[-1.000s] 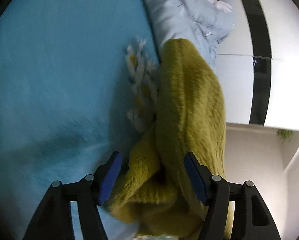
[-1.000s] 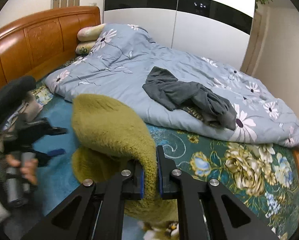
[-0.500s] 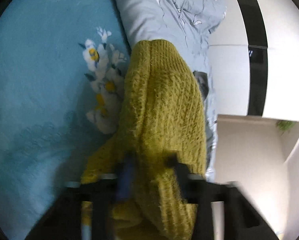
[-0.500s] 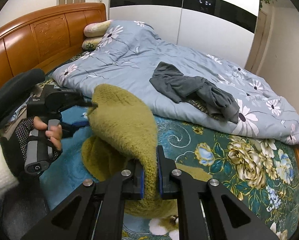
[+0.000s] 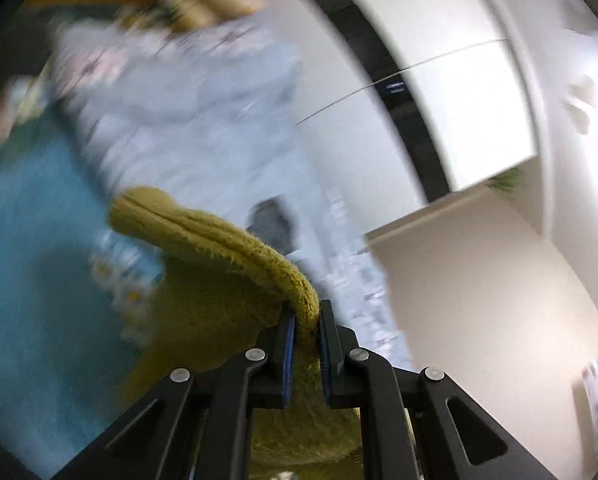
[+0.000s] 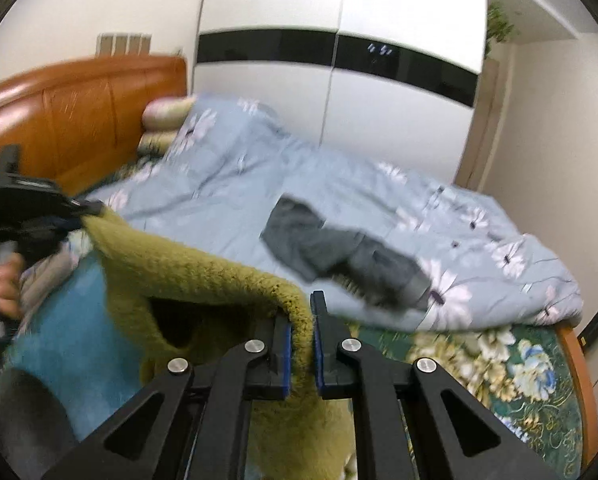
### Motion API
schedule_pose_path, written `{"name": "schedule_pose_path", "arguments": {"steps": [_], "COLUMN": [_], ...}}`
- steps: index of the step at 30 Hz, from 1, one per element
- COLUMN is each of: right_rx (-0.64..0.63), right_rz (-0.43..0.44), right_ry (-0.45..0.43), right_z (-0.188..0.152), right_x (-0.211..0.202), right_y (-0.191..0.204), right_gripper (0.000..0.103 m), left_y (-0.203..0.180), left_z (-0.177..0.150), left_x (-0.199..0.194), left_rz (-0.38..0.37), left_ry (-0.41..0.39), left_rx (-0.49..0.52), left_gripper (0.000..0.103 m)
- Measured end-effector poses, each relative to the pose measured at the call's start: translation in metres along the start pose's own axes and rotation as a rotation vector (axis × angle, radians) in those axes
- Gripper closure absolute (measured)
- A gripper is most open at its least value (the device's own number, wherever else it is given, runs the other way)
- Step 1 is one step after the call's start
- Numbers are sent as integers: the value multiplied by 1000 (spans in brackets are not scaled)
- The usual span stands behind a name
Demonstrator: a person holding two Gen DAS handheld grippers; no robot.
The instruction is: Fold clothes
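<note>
A fuzzy olive-green sweater hangs in the air above the bed, stretched between both grippers. My right gripper is shut on one end of its top edge. My left gripper is shut on the other end; in the right wrist view that left gripper shows at the far left, pinching the sweater's corner, with a hand on its handle. The sweater sags below the held edge. The left wrist view is blurred by motion.
A blue-grey floral duvet covers the back of the bed, with a dark grey garment on it. A teal floral sheet lies in front. A wooden headboard and a white wardrobe stand behind.
My left gripper closed on the sweater's edge and both grippers rose, pulling the sweater up and spreading it out between them. The views tilted upward toward the wardrobe.
</note>
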State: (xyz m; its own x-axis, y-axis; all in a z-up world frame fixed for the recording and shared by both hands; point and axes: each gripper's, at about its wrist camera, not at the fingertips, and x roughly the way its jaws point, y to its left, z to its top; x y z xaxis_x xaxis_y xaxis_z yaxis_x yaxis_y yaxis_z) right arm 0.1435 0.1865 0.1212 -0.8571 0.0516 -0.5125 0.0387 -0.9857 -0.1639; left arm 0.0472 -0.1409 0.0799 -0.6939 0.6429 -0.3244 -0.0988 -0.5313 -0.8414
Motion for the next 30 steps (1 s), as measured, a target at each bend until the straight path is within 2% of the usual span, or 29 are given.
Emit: {"name": "schedule_pose_path", "arguments": {"steps": [5,11,16,20,22,25,30], "right_rx": [-10,-21,-28,-25,-26,-15,45], "right_rz": [-45,-99,-66,-34,-28,-12,18], "right_ry": [-127,-279,-378,-408,-374,-215,99], "right_z": [20,44,58,73,78,72,12], "right_x": [-55,-122,-187,-209,-194,-134,-8], "right_y": [-6,-13,-23,-34,-39,-47,-60], "right_gripper": [95,95,95,95,95,95,95], "left_y": [-78,-120,-145,-156,-146,-112,-11], "left_z": [-3,-31,-37,-27,-21,-18,-40], "left_x": [-75,-163,-211,-214,-186,-128,-21], "left_rz": [-100,-201,-281,-256,-198,-89,98], "left_ry": [-100,-206,-206,-162,-115,-16,168], "left_rx": [195,311,362,378,363,300,145], "left_gripper": [92,92,91,91,91,90,90]}}
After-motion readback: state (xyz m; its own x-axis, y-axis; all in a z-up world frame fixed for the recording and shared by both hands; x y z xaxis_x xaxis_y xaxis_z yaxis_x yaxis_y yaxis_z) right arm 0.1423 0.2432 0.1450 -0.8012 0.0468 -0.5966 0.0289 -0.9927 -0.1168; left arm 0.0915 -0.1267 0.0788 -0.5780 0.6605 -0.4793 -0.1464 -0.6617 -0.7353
